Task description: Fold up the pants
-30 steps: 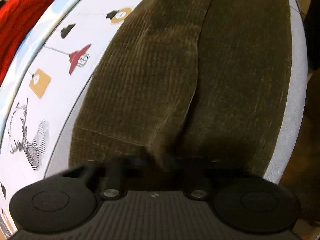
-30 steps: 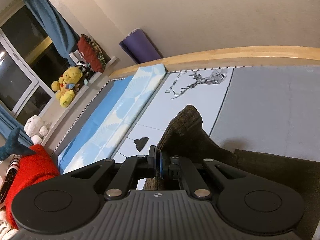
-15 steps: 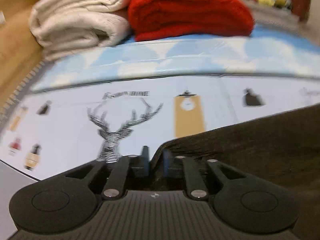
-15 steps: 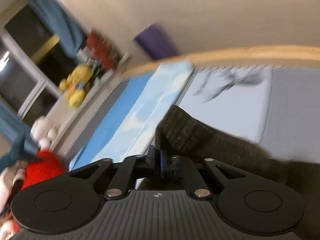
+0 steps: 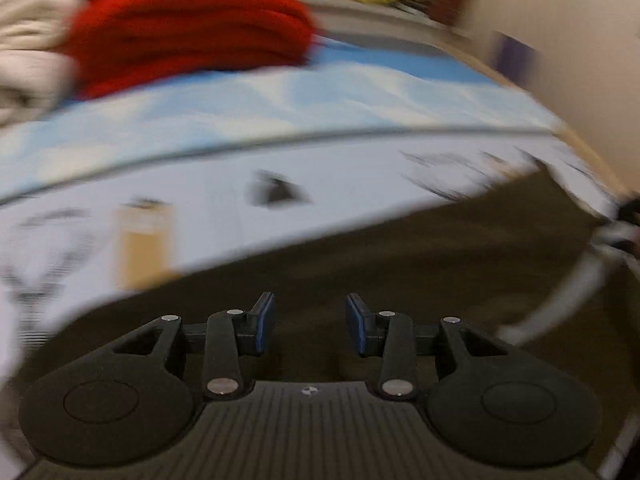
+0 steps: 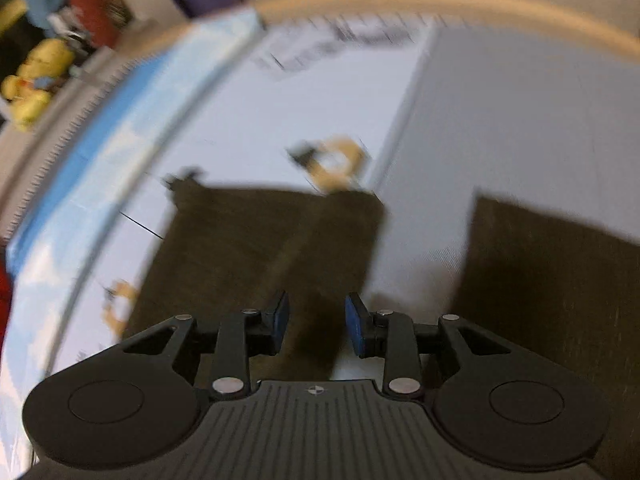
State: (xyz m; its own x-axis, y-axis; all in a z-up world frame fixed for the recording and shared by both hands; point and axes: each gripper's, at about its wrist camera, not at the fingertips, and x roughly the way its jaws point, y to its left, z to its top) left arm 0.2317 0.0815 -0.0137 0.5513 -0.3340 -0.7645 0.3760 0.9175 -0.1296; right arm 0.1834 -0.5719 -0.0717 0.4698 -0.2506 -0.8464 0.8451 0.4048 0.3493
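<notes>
left claw: jaws have just been opening and now stand spread, blue pads clear of the cloth. half a second back they pinched an edge of the pants; now the fabric lies below the gap, nothing gripped.

right claw: same story. it was pinched on a raised bunch of cloth a second ago, jaws have just been opening, pads now parted with a dark strip of fabric running under and between them, not pressed.

reading: both ends let go together, so one fold looks laid down and released. probably a lengthwise or half fold; more folds likely remain.

pants: dark olive-brown, ribbed like corduroy in the earlier sharp view. lying flat on the bed, over the white printed sheet with the lamp and deer motifs. right view shows a squared-off flap with a crease down it, and a second dark panel off to the right, a strip of bare sheet between. both views are motion-blurred, so edge alignment is hard to judge.

folded red blanket sits well beyond, on the blue sheet.
</notes>
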